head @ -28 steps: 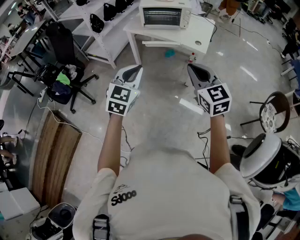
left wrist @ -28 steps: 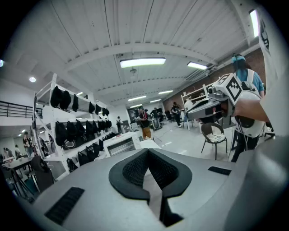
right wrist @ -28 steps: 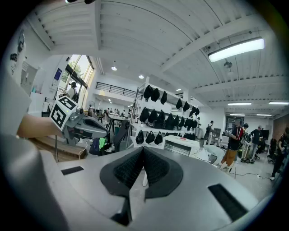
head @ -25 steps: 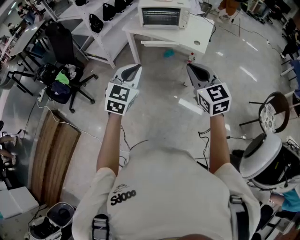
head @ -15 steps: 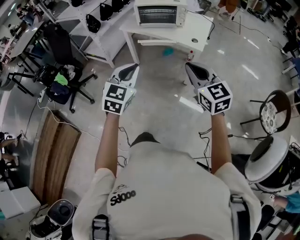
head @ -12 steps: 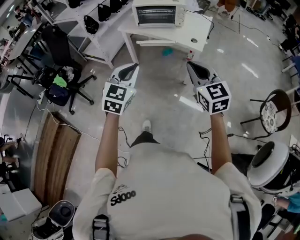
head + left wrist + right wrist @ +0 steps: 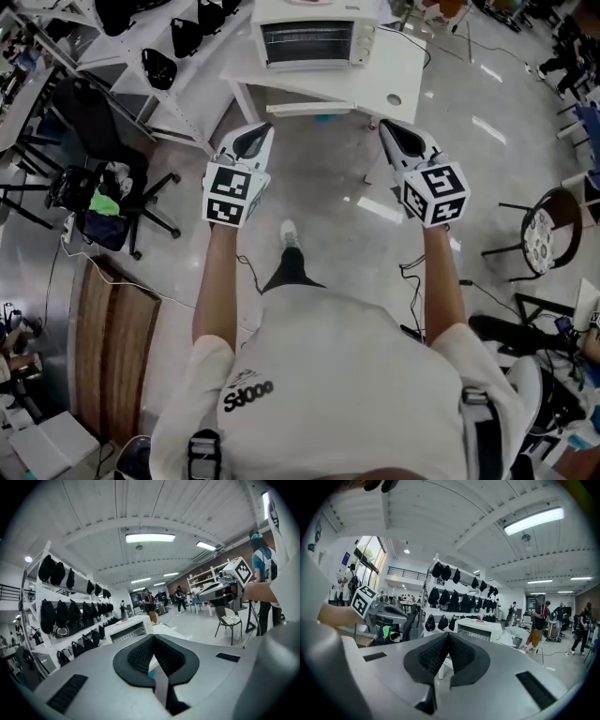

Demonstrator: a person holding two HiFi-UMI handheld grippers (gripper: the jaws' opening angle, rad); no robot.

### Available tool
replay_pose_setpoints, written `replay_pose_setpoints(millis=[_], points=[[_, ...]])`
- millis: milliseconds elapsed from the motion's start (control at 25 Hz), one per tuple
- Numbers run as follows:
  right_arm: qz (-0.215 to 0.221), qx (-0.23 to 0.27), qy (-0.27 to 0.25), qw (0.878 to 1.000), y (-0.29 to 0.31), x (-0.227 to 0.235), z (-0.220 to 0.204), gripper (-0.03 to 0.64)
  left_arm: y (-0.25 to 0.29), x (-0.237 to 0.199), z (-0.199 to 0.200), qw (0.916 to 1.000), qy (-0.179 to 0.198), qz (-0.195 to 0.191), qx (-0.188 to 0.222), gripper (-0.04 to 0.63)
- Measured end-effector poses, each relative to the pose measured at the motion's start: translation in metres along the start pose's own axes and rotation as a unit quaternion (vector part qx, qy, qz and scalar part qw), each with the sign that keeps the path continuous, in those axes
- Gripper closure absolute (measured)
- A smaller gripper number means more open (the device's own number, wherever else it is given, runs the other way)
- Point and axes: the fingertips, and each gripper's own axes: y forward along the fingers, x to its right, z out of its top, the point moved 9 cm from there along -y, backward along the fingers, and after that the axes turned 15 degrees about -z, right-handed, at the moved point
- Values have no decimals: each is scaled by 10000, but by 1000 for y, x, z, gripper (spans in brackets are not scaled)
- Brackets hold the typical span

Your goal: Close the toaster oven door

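My left claw (image 7: 255,137) and right claw (image 7: 392,132) are both closed and empty. The oven (image 7: 314,36) sits ahead on the worktop (image 7: 382,81).

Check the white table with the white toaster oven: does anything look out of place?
Only a small teal object on the floor under the white table, partly hidden by its edge. The white toaster oven stands upright, nothing spilled.

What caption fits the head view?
Shut left gripper and right gripper point toward the toaster oven on its table.
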Motion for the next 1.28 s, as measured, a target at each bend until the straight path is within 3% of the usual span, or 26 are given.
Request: replay_pose_setpoints(millis=[280, 400, 600, 920, 1080, 1280], points=[[-225, 186, -423, 9987, 140, 3, 34, 609, 68, -146, 3, 9994, 136, -323, 6, 579], [-271, 4, -533, 9982, 190, 8, 33, 609, 95, -188, -6, 9990, 51, -441, -26, 580], [-380, -317, -243, 9985, 249, 20, 14, 609, 136, -238, -28, 9975, -187, -670, -136, 580], [-259, -1241, 233, 9917, 291, 59, -70, 607, 195, -249, -63, 9940, -751, -759, -249, 580], [102, -1632, 212, 9863, 309, 78, -110, 541, 230, -239, -95, 9907, -988, -746, -570, 578], [421, -1971, 84, 9794, 318, 99, -149, 541, 254, -205, -141, 9769, -1910, -431, -860, 578]])
